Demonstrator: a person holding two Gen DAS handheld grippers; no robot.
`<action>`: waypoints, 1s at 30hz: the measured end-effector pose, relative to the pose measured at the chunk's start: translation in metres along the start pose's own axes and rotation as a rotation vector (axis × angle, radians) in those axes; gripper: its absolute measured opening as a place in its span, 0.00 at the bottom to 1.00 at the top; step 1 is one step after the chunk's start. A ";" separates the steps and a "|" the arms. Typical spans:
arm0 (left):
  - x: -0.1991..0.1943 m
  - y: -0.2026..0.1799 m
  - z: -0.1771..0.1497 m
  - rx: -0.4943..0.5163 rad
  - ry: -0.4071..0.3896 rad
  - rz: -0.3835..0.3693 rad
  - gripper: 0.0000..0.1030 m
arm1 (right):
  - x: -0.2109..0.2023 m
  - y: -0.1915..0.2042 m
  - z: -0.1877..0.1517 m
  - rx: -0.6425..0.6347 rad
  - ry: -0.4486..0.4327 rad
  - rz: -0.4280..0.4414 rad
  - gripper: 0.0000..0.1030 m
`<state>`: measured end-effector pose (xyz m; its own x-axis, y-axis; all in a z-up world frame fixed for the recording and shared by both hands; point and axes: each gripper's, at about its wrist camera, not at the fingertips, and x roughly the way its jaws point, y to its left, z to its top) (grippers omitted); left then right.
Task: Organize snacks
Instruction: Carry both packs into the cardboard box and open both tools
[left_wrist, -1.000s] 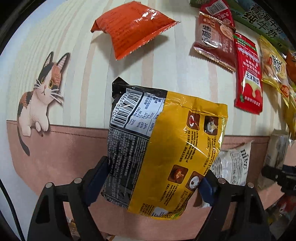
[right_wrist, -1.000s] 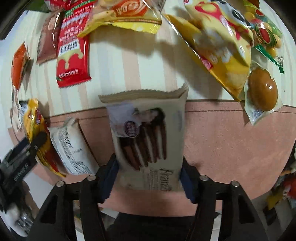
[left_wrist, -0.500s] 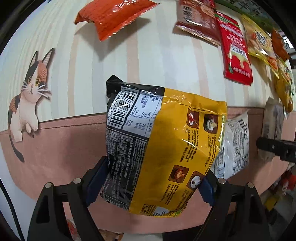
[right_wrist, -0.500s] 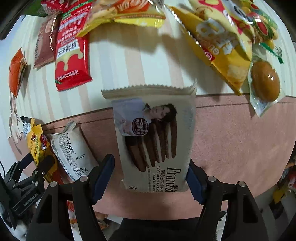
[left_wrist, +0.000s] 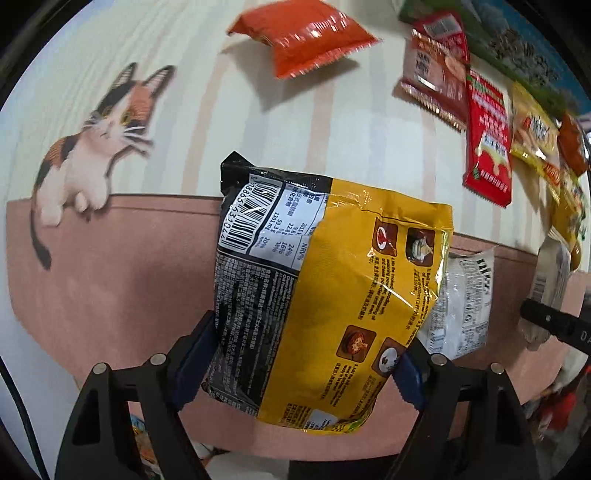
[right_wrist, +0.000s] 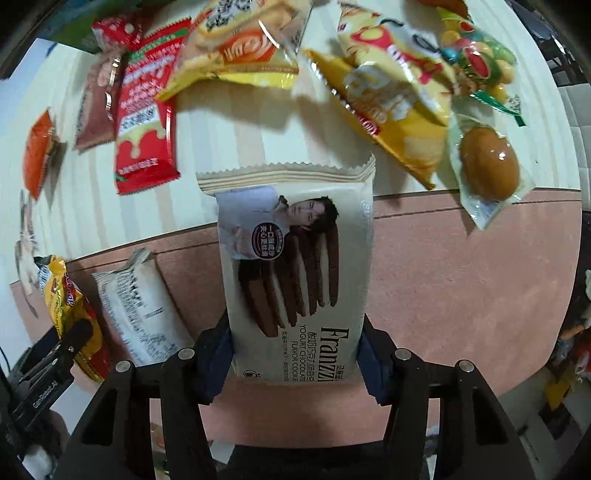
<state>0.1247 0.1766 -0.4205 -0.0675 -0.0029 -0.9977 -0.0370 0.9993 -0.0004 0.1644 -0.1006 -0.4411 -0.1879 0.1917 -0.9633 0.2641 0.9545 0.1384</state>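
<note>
Right gripper (right_wrist: 295, 360) jaws closing, apparently onto cookie pack (right_wrist: 295, 273).

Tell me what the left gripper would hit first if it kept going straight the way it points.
The left gripper, its jaws closing on the yellow noodle packet, points straight down at the pink band of the table mat. The packet's far end would likely touch that mat first; depth is unclear.

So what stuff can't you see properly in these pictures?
- Left wrist view: the white packet is half hidden behind the yellow noodle bag.
- Left wrist view: the green box is cut off by the top edge.
- Right wrist view: the top snacks' print is blurred.
</note>
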 end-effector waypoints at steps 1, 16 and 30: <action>-0.006 0.000 -0.004 -0.011 -0.010 -0.002 0.80 | -0.004 0.000 -0.003 -0.007 -0.005 0.012 0.59; -0.206 -0.114 0.101 -0.016 -0.251 -0.232 0.80 | -0.200 -0.010 0.098 -0.158 -0.184 0.281 0.60; -0.153 -0.192 0.333 -0.032 -0.114 -0.192 0.81 | -0.214 0.014 0.336 -0.259 -0.195 0.156 0.60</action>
<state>0.4744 -0.0021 -0.2906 0.0571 -0.1868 -0.9807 -0.0695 0.9792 -0.1906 0.5261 -0.2052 -0.3102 0.0264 0.3166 -0.9482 0.0220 0.9481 0.3172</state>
